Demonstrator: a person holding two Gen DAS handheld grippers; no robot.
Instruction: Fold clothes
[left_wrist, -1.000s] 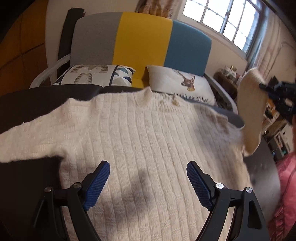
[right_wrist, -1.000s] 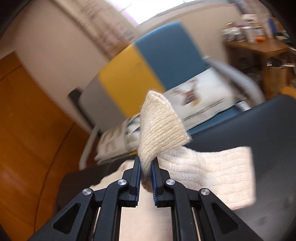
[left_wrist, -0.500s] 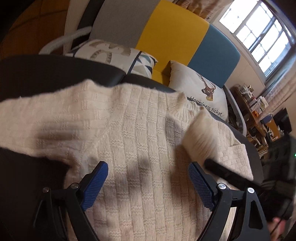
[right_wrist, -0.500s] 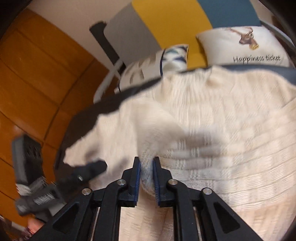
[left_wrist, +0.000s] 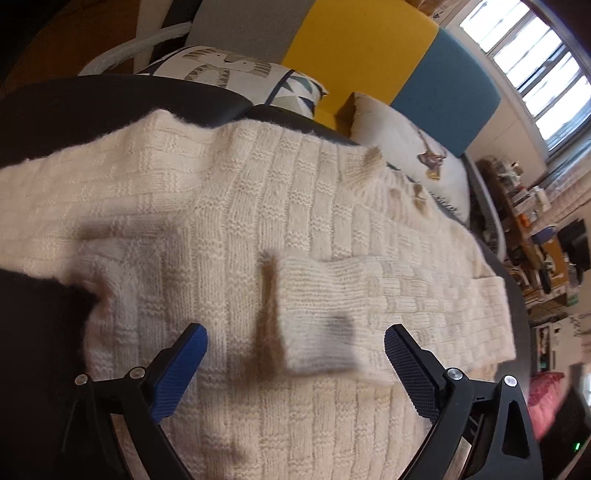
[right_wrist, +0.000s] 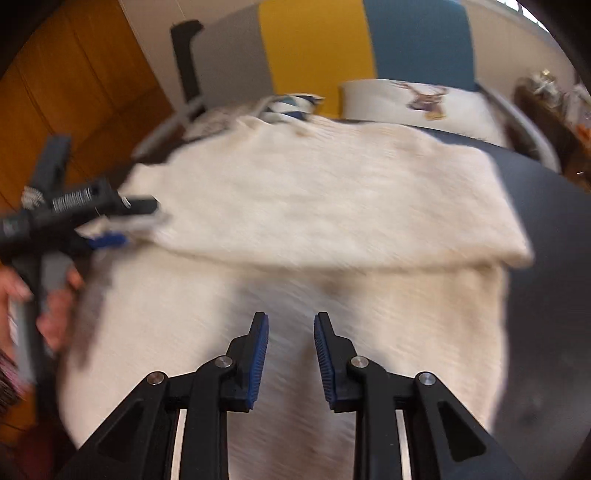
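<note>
Nearest to me, the right gripper (right_wrist: 291, 354) had just been opening, its jaws now a little apart with nothing between them; the cuff it carried had been let go. My left gripper (left_wrist: 295, 363) had also been opening and stood spread wide over the knit, gripping nothing, its blue pads (left_wrist: 181, 373) clear of the wool.

Just beyond lay the cream sweater (left_wrist: 229, 229), flat on the dark tabletop (left_wrist: 33, 332) and covering most of it. Its right sleeve (left_wrist: 391, 306) was folded across the chest, cuff near the middle. The left sleeve (left_wrist: 48, 206) was not yet folded and ran out toward the tabletop's left edge. The collar lay at the far edge.

I judged the thick, soft knit light and limp: it would drape, stretch and sag if lifted by one point. The ribbed cuff of that left sleeve looked the firmest place to pinch next.

Farthest off stood a sofa (left_wrist: 354, 48) with cushions.
</note>
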